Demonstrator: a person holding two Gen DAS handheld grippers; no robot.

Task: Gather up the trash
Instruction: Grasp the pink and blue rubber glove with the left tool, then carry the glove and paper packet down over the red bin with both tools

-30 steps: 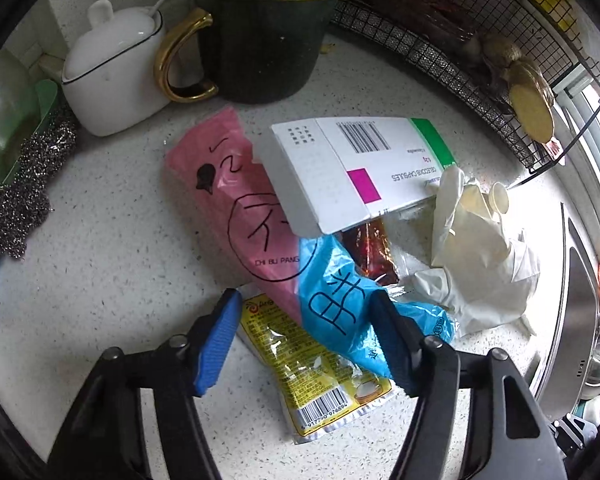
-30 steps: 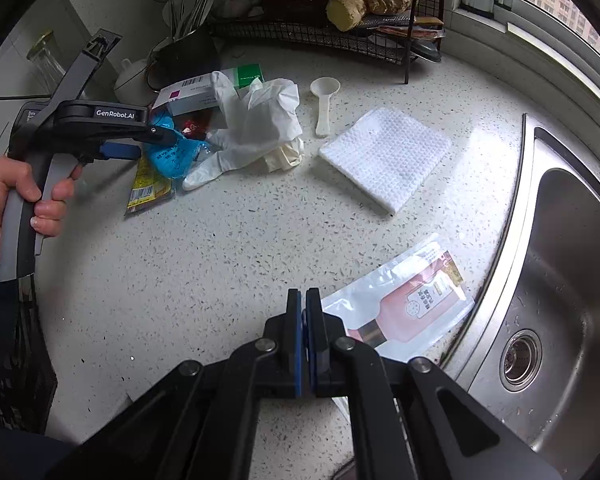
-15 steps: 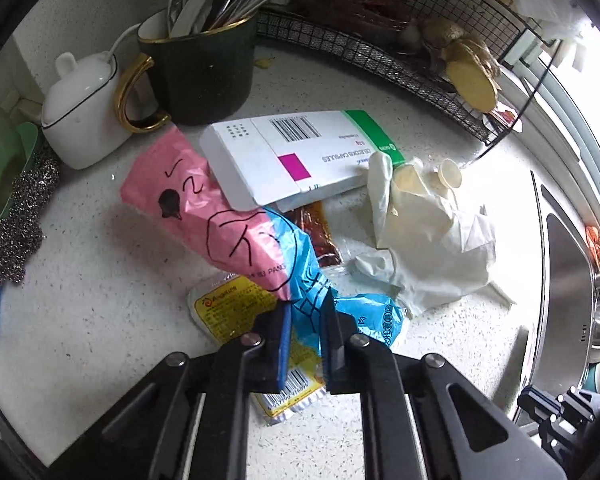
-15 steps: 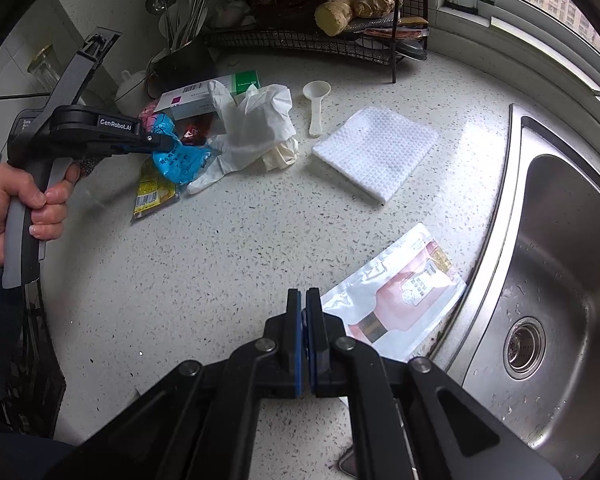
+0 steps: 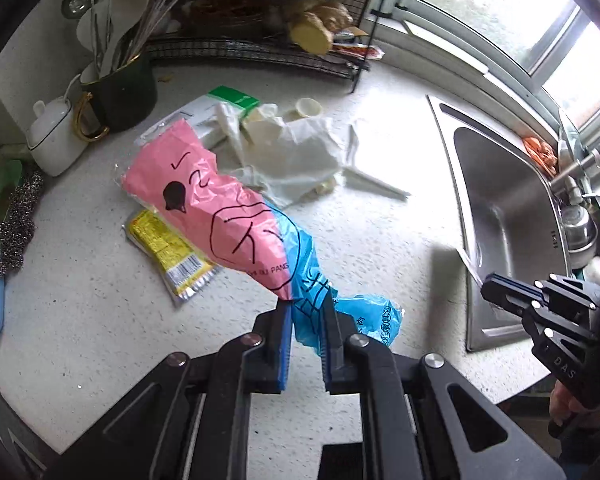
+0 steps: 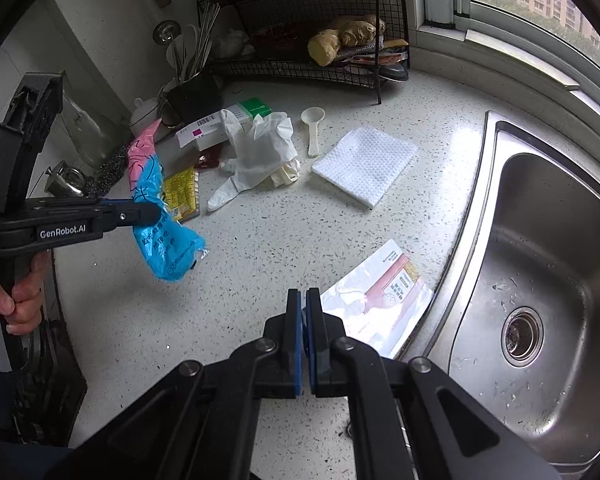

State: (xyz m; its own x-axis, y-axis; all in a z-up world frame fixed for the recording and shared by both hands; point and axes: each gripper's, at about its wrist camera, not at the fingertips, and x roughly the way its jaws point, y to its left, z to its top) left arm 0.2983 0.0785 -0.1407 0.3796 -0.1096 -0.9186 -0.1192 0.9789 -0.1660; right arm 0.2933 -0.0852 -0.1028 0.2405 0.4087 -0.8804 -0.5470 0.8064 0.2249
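A speckled white countertop [image 6: 260,248] filled the frame's middle. On it lay a yellow sachet [image 6: 182,192] at left, a crumpled white glove [image 6: 260,152], a folded white cloth [image 6: 366,164] centrally, and a pink-labelled pouch [image 6: 380,300] lower right.

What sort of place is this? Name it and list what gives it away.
Most likely a home kitchen counter: a steel sink set into it, a wire rack holding ginger, and a mug of utensils.
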